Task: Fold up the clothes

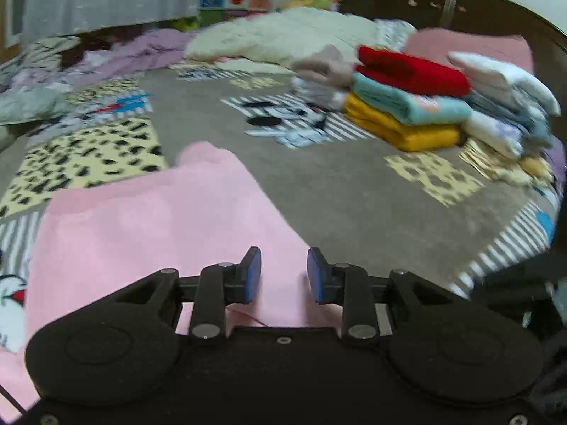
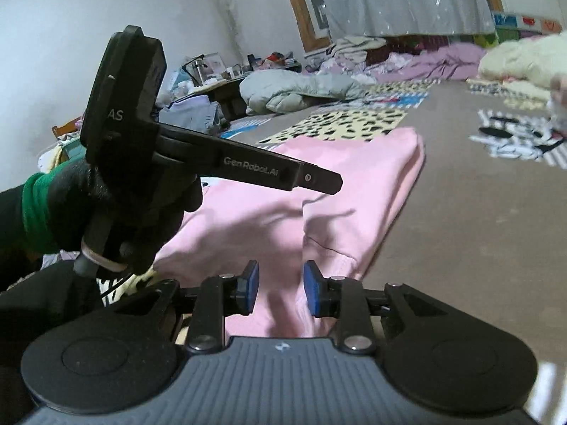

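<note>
My left gripper [image 1: 284,274] has its two blue-padded fingers [image 1: 252,276] parted by a moderate gap, with nothing between them. It sits just above the near edge of a pink garment [image 1: 149,233]; I cannot tell whether the pads touch the cloth. My right gripper [image 2: 281,288] is parted about as far, also gripping nothing, and it hangs over the garment's near end.

In the right wrist view the left gripper [image 2: 329,182] shows from the side, held in a black-gloved hand [image 2: 117,212] with a green cuff, its tip above the pink cloth.

The pink garment [image 2: 319,191] lies flat on a grey bedspread [image 1: 354,191] printed with patches of leopard spots and stripes. It looks already folded lengthwise into a long, narrow shape, with one layer lapped over another and a seam showing near my right gripper. Its far end is rounded and smooth.

Further back on the bed, to the right in the left wrist view, sits a stack of folded clothes [image 1: 407,102]: red on top, teal beneath, mustard yellow at the bottom. Rumpled bedding [image 1: 283,35] lies behind it.
</note>
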`<state>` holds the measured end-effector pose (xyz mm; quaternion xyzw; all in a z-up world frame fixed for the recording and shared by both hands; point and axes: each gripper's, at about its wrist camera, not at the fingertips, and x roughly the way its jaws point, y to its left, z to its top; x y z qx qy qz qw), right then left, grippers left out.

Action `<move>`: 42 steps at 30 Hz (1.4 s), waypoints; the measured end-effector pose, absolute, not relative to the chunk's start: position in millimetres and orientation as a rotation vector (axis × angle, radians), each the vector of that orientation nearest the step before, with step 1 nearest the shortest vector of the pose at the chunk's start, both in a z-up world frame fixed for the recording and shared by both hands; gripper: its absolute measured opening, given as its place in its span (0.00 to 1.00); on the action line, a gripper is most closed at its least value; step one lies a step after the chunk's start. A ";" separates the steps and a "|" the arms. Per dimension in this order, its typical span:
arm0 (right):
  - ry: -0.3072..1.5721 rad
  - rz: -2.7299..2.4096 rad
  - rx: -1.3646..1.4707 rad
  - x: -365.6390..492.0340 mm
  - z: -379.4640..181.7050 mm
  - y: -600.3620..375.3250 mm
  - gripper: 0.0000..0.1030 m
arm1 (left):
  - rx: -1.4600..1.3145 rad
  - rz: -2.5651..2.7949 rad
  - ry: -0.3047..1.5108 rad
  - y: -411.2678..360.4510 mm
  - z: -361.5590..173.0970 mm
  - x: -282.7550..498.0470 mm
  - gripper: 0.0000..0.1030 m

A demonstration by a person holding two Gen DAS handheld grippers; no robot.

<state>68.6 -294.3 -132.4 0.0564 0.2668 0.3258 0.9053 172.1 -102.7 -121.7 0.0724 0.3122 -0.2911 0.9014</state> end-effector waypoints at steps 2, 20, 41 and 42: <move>0.530 0.645 0.107 66.2 -132.5 -297.8 0.29 | 0.178 -0.614 0.696 -108.4 -134.7 172.1 0.26; 0.638 0.599 -0.159 52.1 -153.8 -254.5 0.52 | 0.165 -0.612 0.691 -109.3 -150.7 145.6 0.28; 0.567 0.540 -0.266 56.7 -147.3 -229.3 0.54 | -0.321 -0.446 0.589 79.4 -112.0 121.6 0.30; 0.568 0.535 -0.271 51.0 -147.2 -227.7 0.54 | -0.347 -0.429 0.585 89.9 -111.8 122.8 0.30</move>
